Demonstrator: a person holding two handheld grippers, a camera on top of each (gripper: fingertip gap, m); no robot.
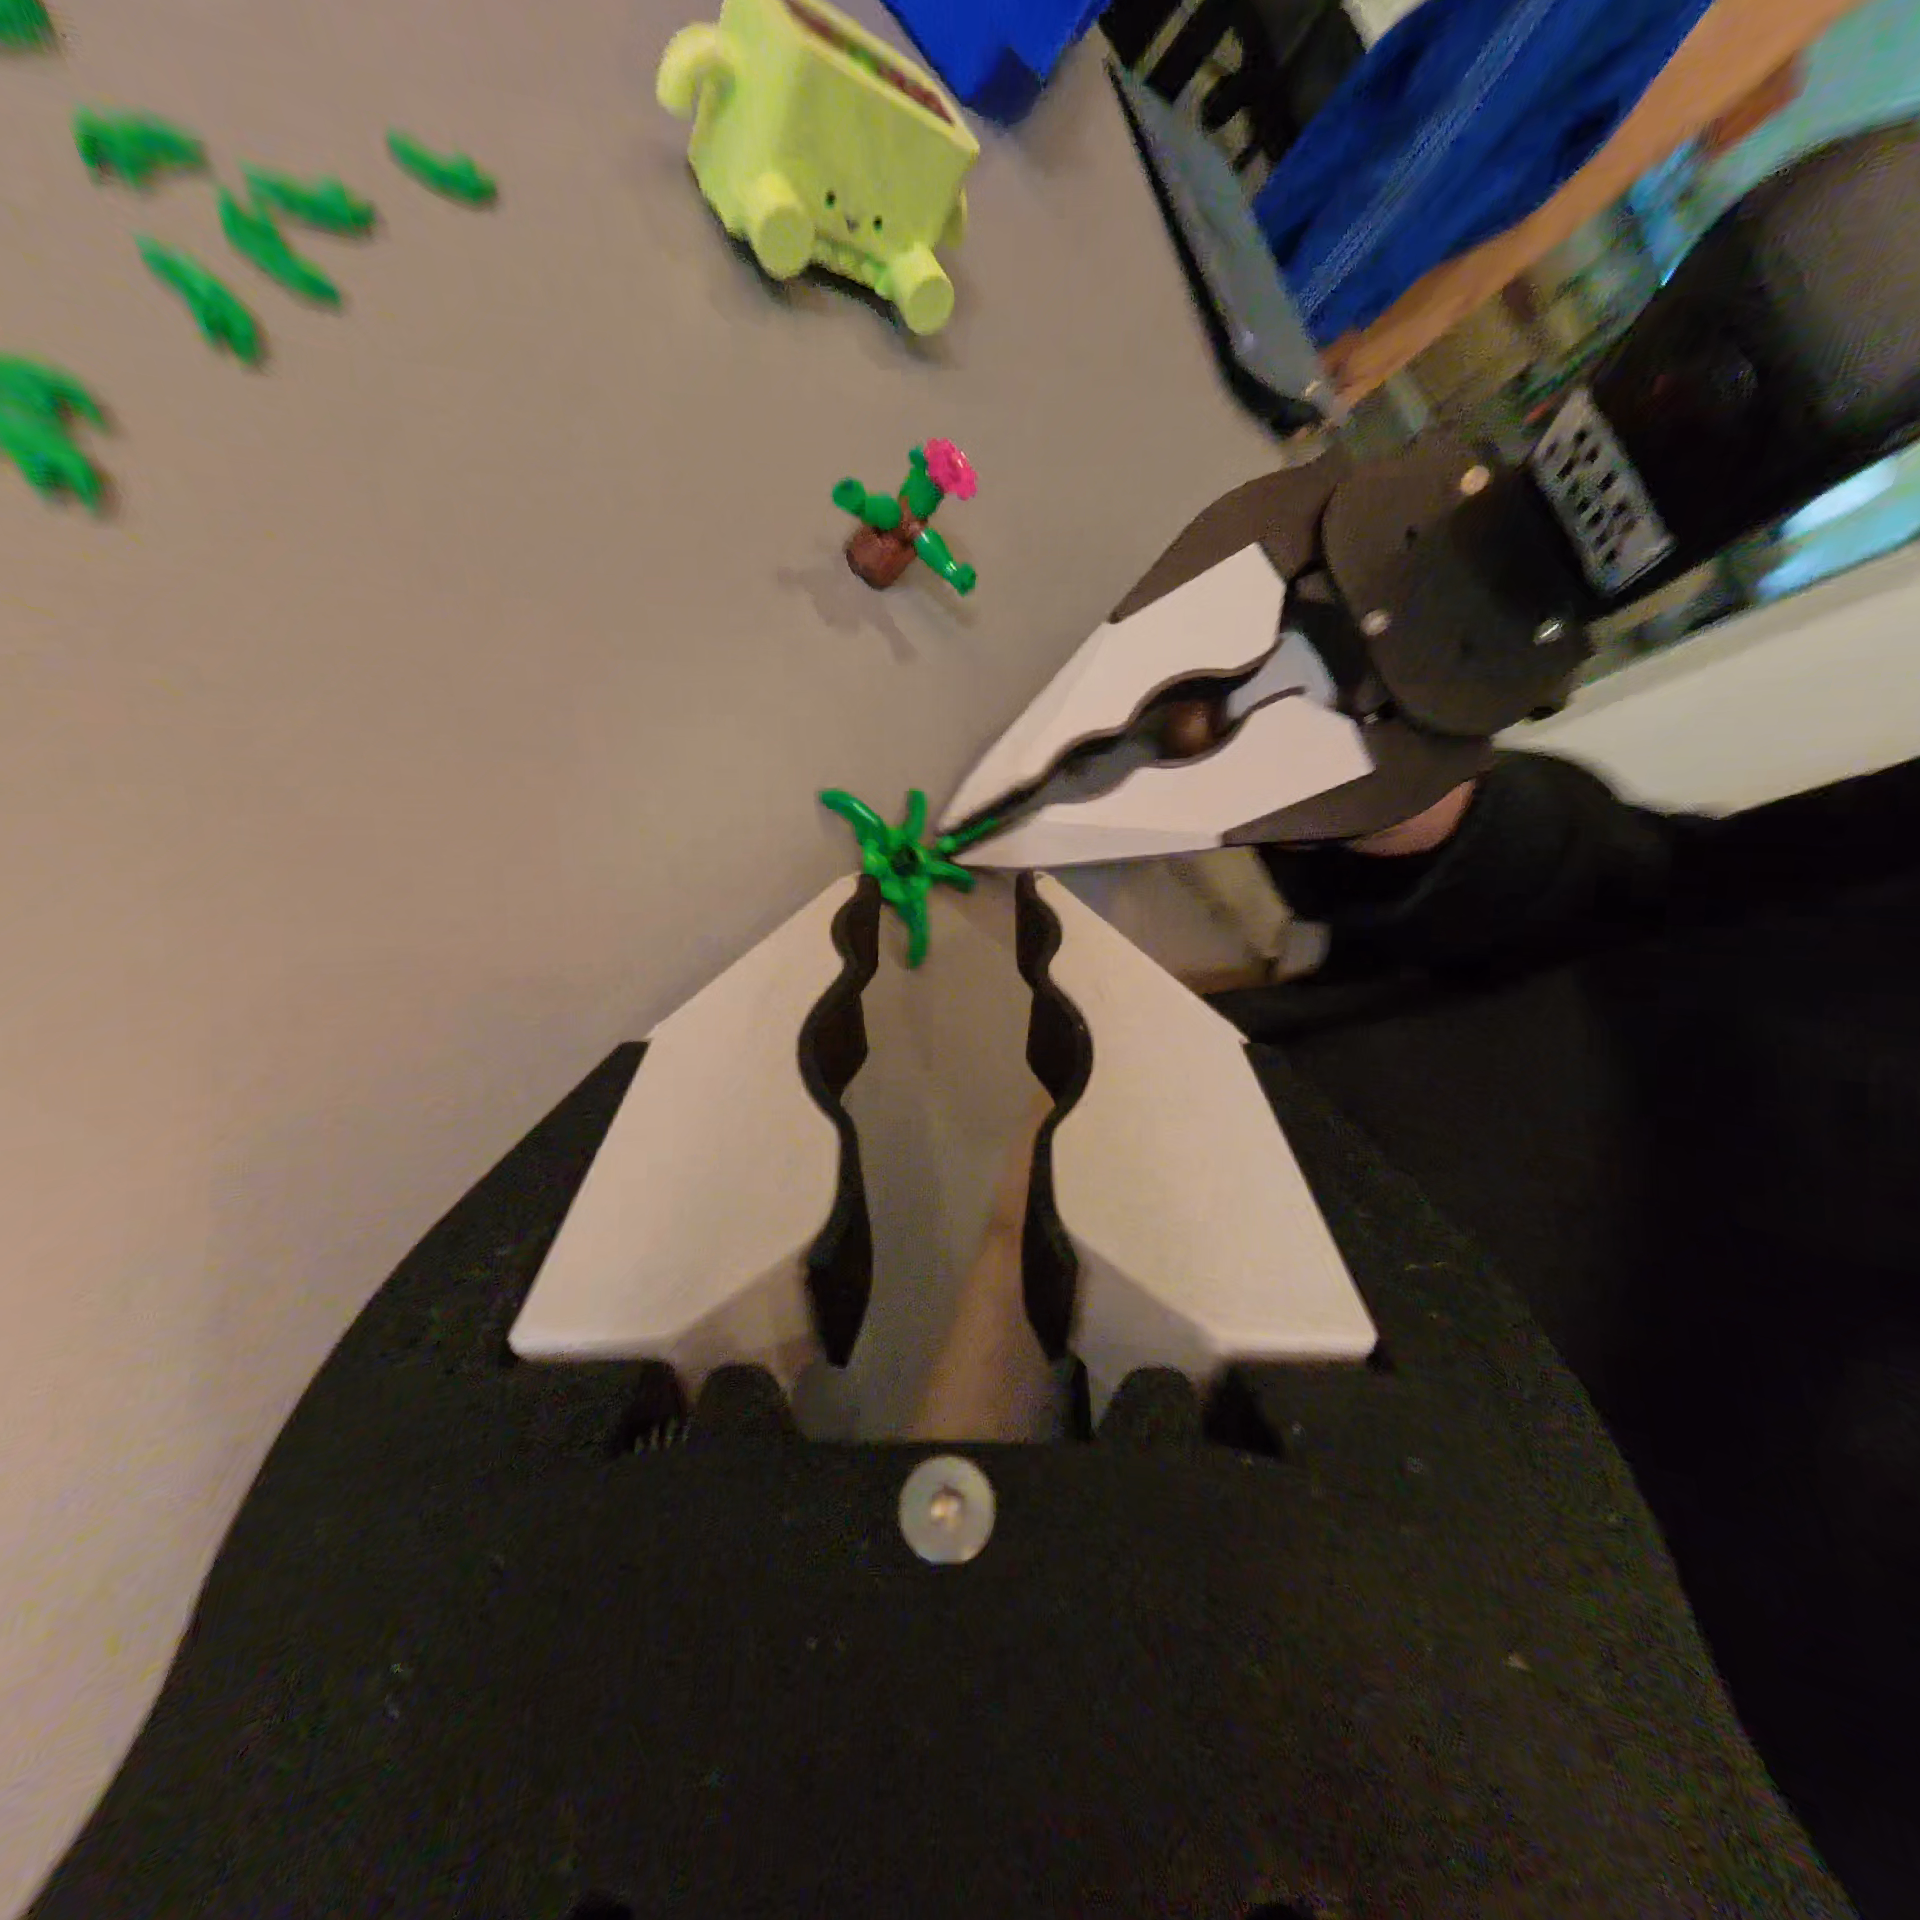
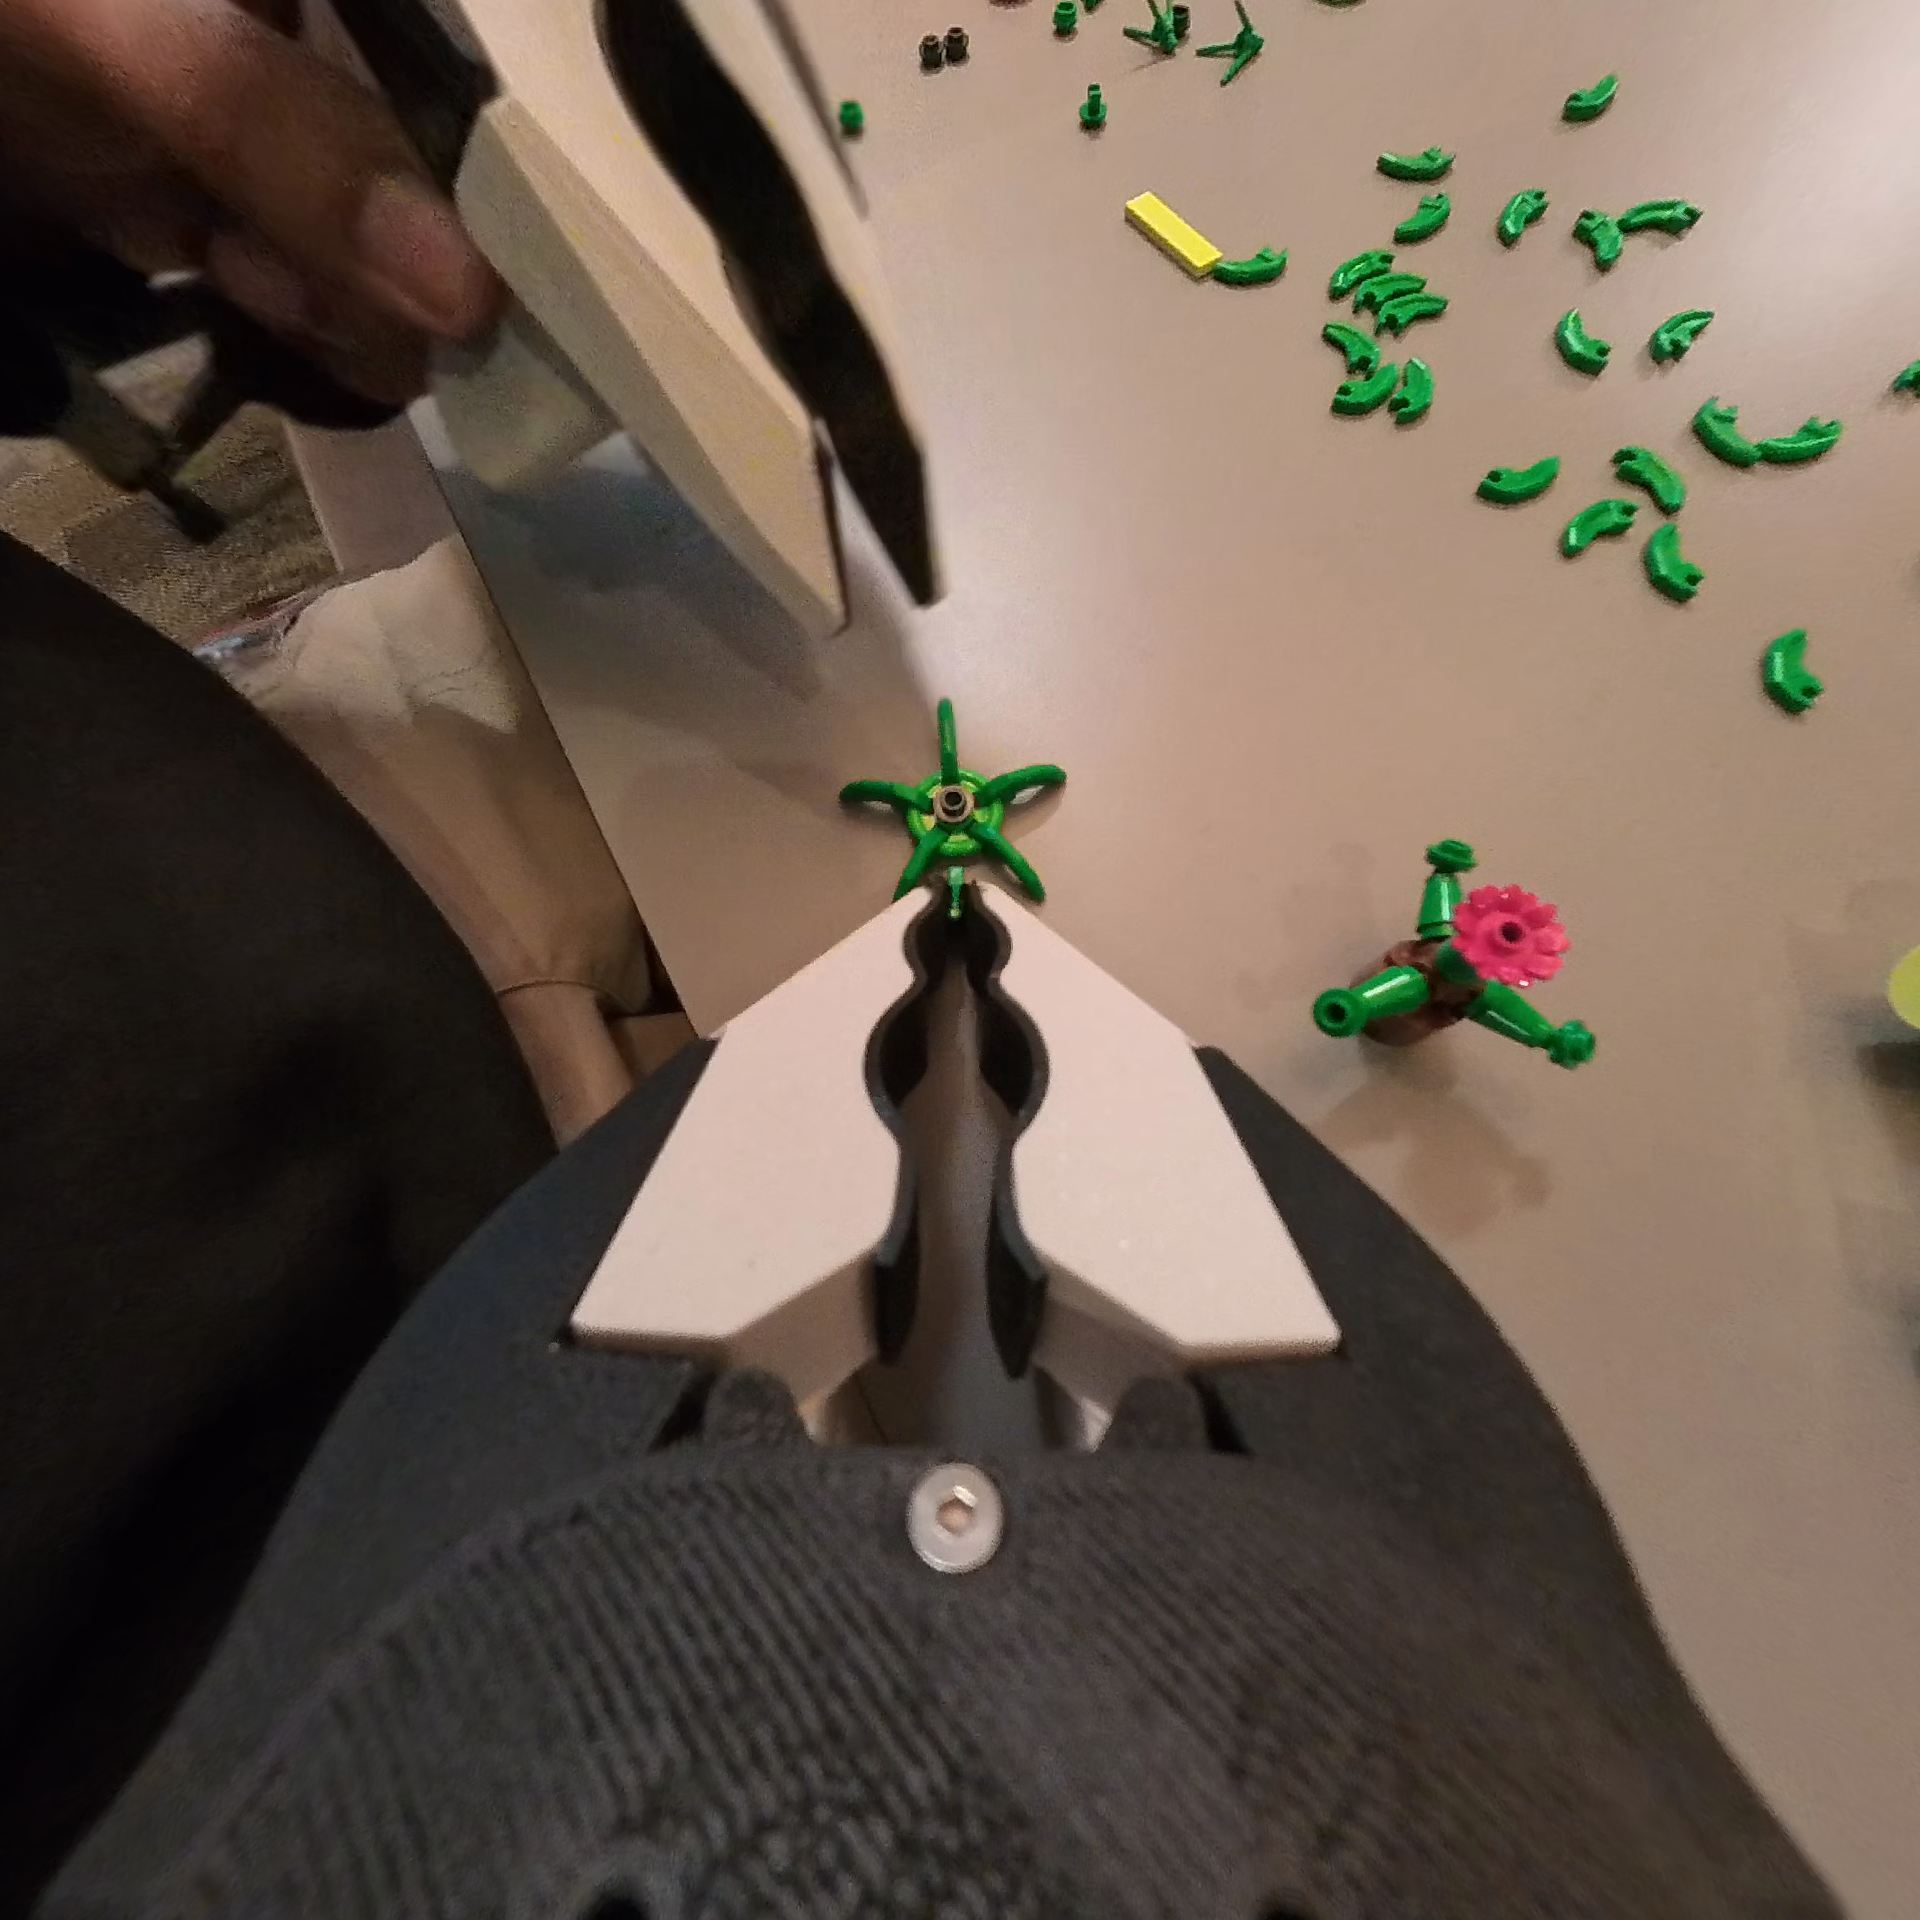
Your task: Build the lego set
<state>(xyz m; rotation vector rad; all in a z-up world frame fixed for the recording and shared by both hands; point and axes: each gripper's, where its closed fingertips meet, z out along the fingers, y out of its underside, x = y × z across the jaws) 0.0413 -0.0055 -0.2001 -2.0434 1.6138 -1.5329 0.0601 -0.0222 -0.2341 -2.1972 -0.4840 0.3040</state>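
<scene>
While the right claw (image 2: 954,902) pinches one leaf tip of the green stem piece (image 2: 951,816) at mid-frame over the counter (image 2: 1143,675), the left claw (image 1: 940,881) hangs parted beside it, holding nothing.

Each gripper has a black, coarse-textured body with a round silver screw set in the middle of its front edge. The left gripper (image 1: 940,883) carries two pale, wedge-shaped fingers (image 1: 717,1174) lined with wavy black pads. The right gripper (image 2: 954,906) is built alike; its black hinge plates show small silver rivets. The person's sleeve (image 1: 1475,883) is black.
</scene>
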